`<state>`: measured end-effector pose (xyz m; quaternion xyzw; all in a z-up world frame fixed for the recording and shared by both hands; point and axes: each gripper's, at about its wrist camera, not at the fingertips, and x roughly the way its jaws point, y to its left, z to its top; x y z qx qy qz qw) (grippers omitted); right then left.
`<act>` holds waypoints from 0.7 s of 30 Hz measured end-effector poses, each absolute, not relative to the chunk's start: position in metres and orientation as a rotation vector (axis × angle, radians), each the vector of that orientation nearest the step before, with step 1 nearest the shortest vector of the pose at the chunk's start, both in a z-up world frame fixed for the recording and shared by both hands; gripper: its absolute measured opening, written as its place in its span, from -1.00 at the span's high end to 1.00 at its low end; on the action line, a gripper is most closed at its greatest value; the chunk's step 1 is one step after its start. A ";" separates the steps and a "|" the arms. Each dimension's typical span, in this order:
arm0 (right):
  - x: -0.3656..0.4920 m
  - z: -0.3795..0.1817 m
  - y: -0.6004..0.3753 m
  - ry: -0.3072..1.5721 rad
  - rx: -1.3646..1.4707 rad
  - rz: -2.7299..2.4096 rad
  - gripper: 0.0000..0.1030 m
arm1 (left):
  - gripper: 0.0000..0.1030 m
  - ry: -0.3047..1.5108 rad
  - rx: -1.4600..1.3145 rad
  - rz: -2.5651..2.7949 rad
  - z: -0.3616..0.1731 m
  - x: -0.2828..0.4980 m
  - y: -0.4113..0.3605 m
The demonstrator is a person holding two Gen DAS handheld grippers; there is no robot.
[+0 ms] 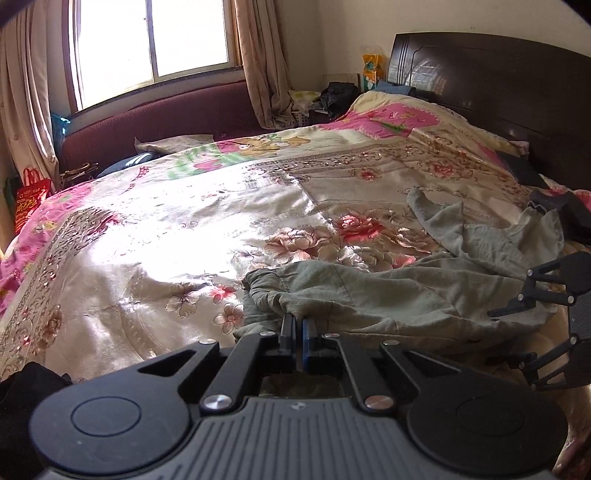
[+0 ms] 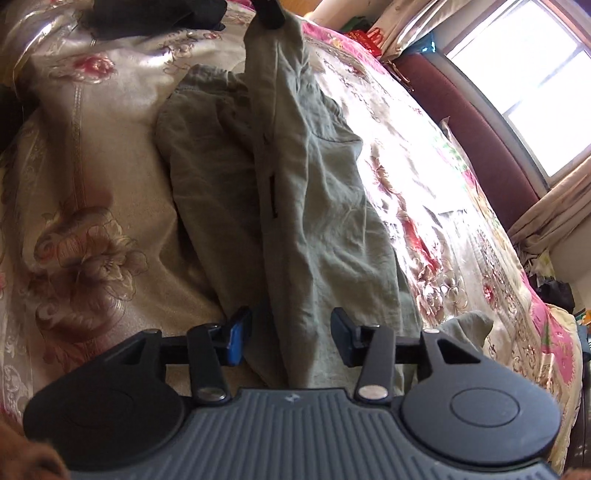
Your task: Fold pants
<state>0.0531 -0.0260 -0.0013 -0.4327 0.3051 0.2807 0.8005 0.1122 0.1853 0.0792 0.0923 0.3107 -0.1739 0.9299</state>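
Grey-green pants (image 1: 388, 295) lie crumpled on a floral bedspread (image 1: 184, 229). My left gripper (image 1: 298, 325) is shut on the pants' waistband edge, lifting it slightly. In the right wrist view the pants (image 2: 317, 206) run lengthwise away from me, and the left gripper (image 2: 269, 14) pinches their far end at the top. My right gripper (image 2: 291, 325) is open, its fingers straddling the near part of the pants without closing. It also shows in the left wrist view (image 1: 517, 314) at the right edge.
A dark wooden headboard (image 1: 498, 92) stands at the back right. A maroon sofa (image 1: 147, 118) and a window lie beyond the bed. Dark clothing (image 2: 155, 14) lies on the bedspread (image 2: 92, 184) near the pants. A red bag (image 1: 29, 199) sits at the left.
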 end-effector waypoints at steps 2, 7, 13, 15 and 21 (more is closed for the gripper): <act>0.060 -0.004 -0.022 0.665 -0.909 0.576 0.20 | 0.62 0.648 0.206 -0.355 0.076 0.111 0.184; 0.068 0.014 -0.024 0.671 -0.880 0.570 0.99 | 0.62 0.654 0.203 -0.337 0.077 0.120 0.191; 0.124 0.092 -0.022 0.622 -0.705 0.497 0.99 | 0.62 0.571 0.234 -0.271 0.111 0.144 0.201; 0.133 0.125 -0.018 0.528 -0.668 0.465 0.99 | 0.62 0.527 0.219 -0.255 0.126 0.143 0.207; 0.093 0.112 -0.010 0.462 -0.711 0.524 0.99 | 0.62 0.545 0.218 -0.227 0.100 0.107 0.218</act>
